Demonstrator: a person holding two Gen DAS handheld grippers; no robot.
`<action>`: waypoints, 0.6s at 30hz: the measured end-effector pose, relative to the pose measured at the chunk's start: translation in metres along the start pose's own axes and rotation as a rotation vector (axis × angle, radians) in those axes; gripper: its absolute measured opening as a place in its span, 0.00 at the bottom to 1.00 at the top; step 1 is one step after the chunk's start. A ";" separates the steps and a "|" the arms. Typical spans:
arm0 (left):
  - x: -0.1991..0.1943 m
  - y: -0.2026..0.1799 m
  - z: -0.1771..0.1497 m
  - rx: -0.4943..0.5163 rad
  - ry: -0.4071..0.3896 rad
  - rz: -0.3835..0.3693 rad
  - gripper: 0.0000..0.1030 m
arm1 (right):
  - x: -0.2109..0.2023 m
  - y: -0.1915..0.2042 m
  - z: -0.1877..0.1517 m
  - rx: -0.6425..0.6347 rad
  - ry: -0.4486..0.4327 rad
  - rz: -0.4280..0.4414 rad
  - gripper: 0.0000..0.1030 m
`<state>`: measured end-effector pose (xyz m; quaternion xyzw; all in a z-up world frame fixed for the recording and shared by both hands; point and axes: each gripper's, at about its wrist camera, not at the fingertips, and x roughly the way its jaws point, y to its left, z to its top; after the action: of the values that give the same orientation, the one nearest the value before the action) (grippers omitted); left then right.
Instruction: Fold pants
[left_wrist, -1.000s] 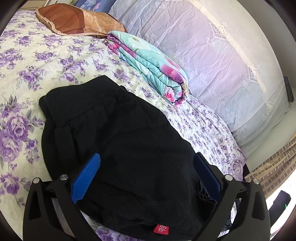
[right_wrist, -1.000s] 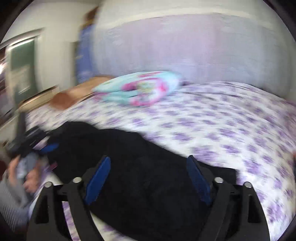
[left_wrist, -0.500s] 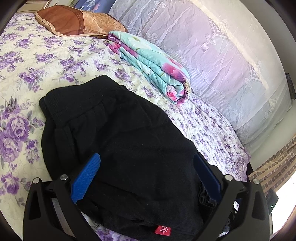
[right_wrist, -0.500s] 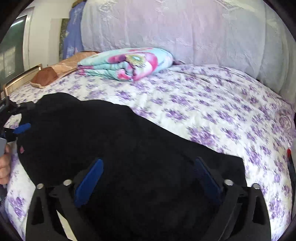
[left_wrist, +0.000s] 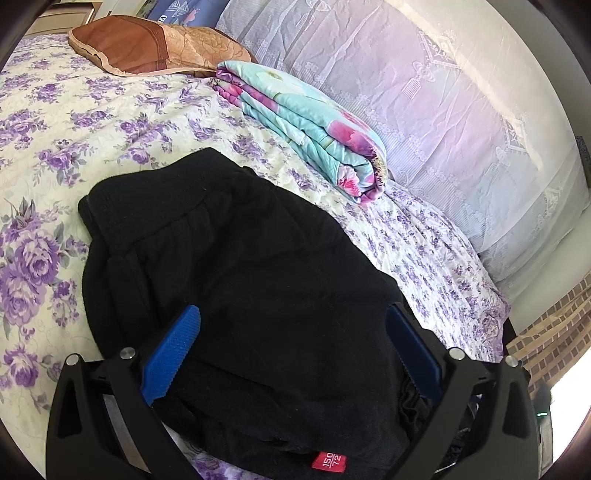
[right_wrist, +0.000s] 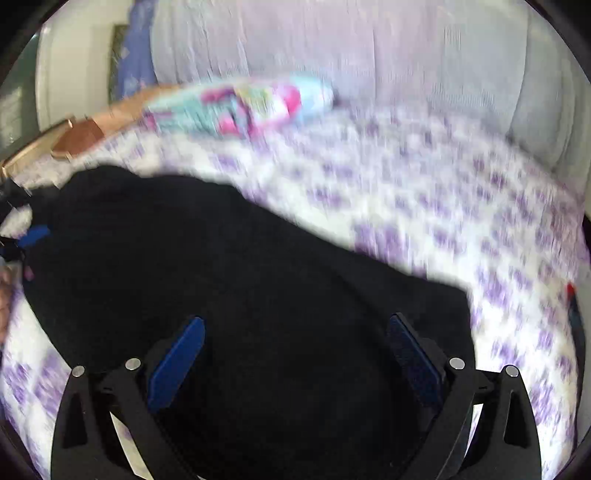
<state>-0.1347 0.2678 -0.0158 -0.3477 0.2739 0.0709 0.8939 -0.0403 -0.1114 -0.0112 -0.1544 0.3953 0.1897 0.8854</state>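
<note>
Ahead of both grippers: black pants (left_wrist: 258, 280) are spread on a bed (left_wrist: 110, 122) covered with a purple-flowered sheet.
Pants, long axis: the garment is seen to run from the left gripper (left_wrist: 293, 347) across to the right gripper (right_wrist: 295, 354), so its length lies between the two hands.
Pants, left end: the gathered waistband is laid just ahead and to the left of the left gripper; a small red size tag (left_wrist: 328, 460) is shown at the near edge, below the jaws.
Pants, right end: in the right wrist view, which is blurred, a squared-off end of the cloth is seen ahead and to the right of the right gripper.
Left gripper state: the blue fingers (left_wrist: 173, 354) are held wide apart, released, with black cloth between and under them; nothing is gripped.
Right gripper state: the fingers (right_wrist: 177, 363) are likewise spread, released, over black cloth.
Nearer hand: each end is judged to be served by its own gripper, neither being nearer overall.
Beyond the pants: a folded turquoise and pink quilt (left_wrist: 314, 122) and a brown pillow (left_wrist: 147, 48) are placed well ahead.
Judged step: the ends have yet to be gripped.
</note>
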 end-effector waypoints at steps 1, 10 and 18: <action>0.000 0.000 0.000 0.001 0.000 0.002 0.95 | 0.014 -0.005 -0.005 0.010 0.055 0.032 0.97; -0.041 0.025 0.007 -0.130 0.026 -0.042 0.95 | -0.008 -0.023 -0.017 0.081 -0.027 0.113 0.97; -0.081 0.075 0.001 -0.274 0.049 -0.008 0.95 | -0.005 -0.036 -0.014 0.128 -0.021 0.189 0.97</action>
<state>-0.2260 0.3294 -0.0156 -0.4692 0.2819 0.0956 0.8314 -0.0358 -0.1501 -0.0125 -0.0578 0.4101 0.2483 0.8757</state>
